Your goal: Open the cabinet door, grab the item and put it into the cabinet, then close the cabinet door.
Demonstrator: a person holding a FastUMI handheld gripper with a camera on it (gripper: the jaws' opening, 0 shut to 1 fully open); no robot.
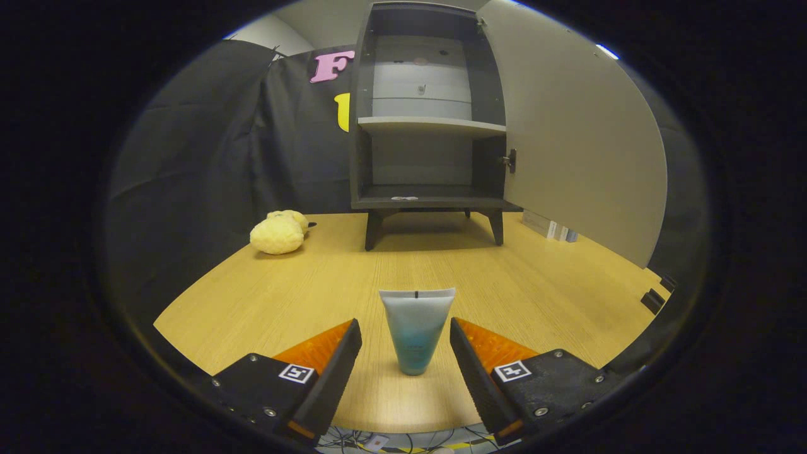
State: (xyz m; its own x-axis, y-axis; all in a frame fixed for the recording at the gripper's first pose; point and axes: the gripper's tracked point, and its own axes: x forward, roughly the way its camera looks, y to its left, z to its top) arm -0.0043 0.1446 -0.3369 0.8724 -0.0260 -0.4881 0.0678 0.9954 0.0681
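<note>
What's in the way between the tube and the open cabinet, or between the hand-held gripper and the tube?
Nothing visible. The tube stands upright between the open fingers of the hand-held gripper, untouched. Bare table runs from it to the cabinet, whose door is swung open. The yellow plush toy lies off to the side.

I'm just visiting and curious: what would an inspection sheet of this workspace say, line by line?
Surface: wooden table, bare ahead of the fingers.
Job's things: cabinet stands on the table's far side, its door swung open, both shelves look bare; blue-tinted tube stands cap down between the fingers.
Clutter: yellow plush toy beside the cabinet; small boxes behind the door.
Grippers: gripper open, fingers either side of the tube, not touching it.
Cables: a tangle of cables below the table's near edge.
Surroundings: black cloth wall behind the table.
</note>
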